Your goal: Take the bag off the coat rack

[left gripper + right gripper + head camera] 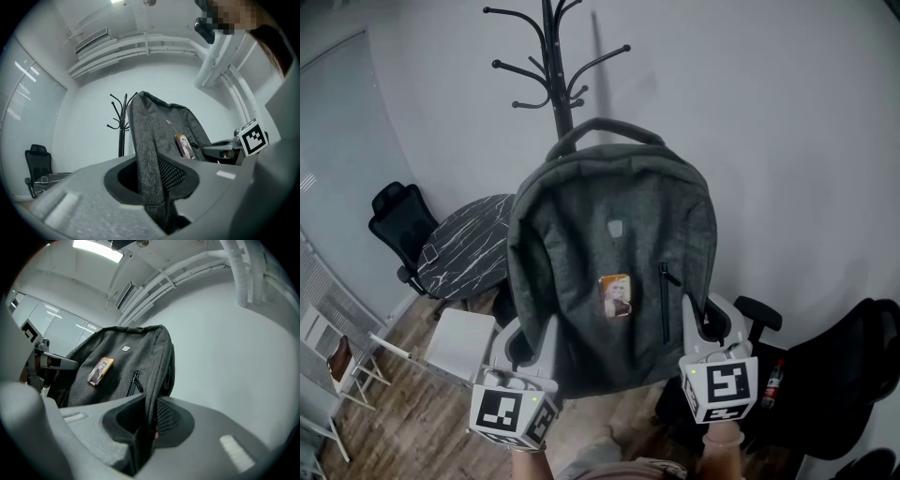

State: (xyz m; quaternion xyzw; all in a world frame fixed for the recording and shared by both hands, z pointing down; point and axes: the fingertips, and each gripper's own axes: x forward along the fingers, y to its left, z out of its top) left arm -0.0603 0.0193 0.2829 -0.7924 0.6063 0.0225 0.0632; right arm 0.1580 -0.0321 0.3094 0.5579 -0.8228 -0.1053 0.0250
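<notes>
A grey backpack [614, 244] with a small picture badge hangs in the air in front of the black coat rack [555, 66], its top handle below the hooks and apart from them. My left gripper [530, 342] is shut on the bag's lower left edge. My right gripper [703, 328] is shut on its lower right edge. In the left gripper view the grey fabric and mesh of the backpack [161, 140] run down between the jaws of the left gripper [154, 187], with the coat rack [122, 126] behind. In the right gripper view the backpack [122, 366] is pinched the same way by the right gripper [147, 423].
A black office chair [398, 220] and a dark marbled round table [469, 244] stand at the left below the bag. A white square stool [461, 342] sits nearer me. Another black chair [853, 375] is at the right. The wall is close behind the rack.
</notes>
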